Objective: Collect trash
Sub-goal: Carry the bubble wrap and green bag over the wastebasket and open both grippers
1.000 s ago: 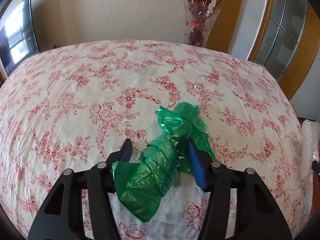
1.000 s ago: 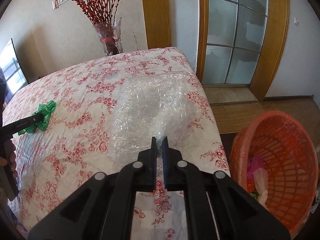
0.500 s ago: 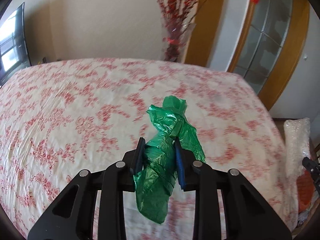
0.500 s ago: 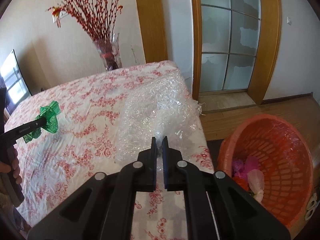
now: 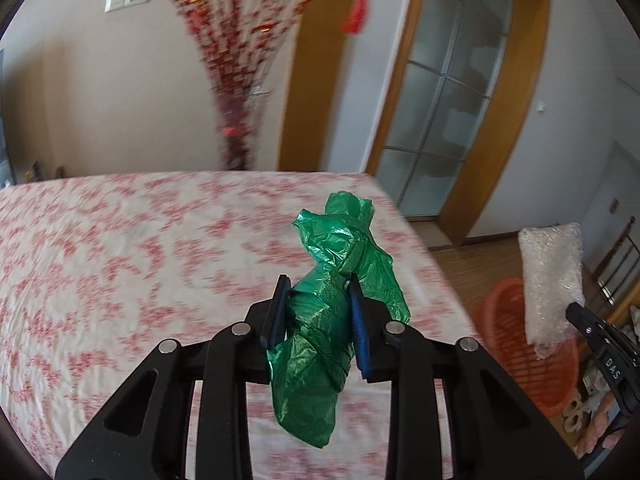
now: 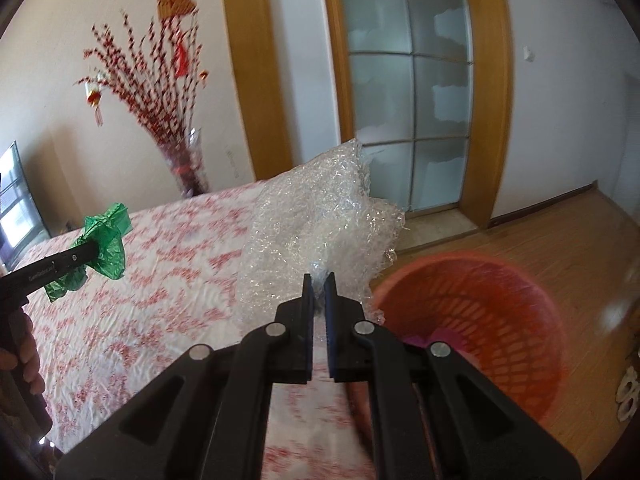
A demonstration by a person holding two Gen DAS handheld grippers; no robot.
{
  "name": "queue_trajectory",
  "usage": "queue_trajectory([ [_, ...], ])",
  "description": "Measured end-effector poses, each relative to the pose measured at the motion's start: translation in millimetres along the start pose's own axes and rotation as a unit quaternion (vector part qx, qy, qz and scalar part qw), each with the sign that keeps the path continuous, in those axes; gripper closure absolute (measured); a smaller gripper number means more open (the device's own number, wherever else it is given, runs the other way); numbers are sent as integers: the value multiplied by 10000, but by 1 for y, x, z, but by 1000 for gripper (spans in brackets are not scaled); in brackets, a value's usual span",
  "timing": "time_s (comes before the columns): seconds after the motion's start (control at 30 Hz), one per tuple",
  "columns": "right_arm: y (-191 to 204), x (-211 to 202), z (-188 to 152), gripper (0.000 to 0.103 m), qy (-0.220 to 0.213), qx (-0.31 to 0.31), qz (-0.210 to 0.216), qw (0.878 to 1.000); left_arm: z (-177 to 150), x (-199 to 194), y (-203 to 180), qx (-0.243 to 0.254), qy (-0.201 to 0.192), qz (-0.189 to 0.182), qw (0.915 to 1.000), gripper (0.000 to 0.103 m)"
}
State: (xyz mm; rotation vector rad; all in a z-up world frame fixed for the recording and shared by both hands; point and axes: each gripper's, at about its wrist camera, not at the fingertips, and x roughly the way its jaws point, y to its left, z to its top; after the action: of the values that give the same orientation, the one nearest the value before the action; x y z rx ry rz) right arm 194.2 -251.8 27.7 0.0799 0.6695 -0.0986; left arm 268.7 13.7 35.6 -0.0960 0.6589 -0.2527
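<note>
My left gripper is shut on a crumpled green plastic bag and holds it in the air above the floral tablecloth. The bag also shows in the right wrist view, at the left. My right gripper is shut on a sheet of clear bubble wrap, lifted off the table beside the orange basket. In the left wrist view the bubble wrap hangs over the basket at the right.
The basket stands on the wooden floor off the table's right edge, with some pink trash inside. A glass vase with red branches stands at the table's far edge. A glazed door is behind.
Left gripper shut on the green bag and lifted it off the table toward the right. Right gripper raised the bubble wrap and carried it toward the basket.
</note>
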Motion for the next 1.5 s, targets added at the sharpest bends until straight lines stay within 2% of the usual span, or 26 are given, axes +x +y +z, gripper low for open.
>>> queue_trajectory([
  [0.3,-50,-34,-3,96,-356,284,-405,9981,0,5,-79,347,16,-719,9968,75],
  [0.7,-114,-54,-13,96,-633,707,-1013,9903,-13,29,-174,812,180,-1332,9876,75],
  [1.07,-149,-45,-26,96,-506,961,-1201,9868,-35,55,-227,1052,546,-1601,9800,75],
  [1.5,-166,-25,-40,96,-300,1146,-1217,9855,-57,80,-249,1170,994,-1664,9740,75],
])
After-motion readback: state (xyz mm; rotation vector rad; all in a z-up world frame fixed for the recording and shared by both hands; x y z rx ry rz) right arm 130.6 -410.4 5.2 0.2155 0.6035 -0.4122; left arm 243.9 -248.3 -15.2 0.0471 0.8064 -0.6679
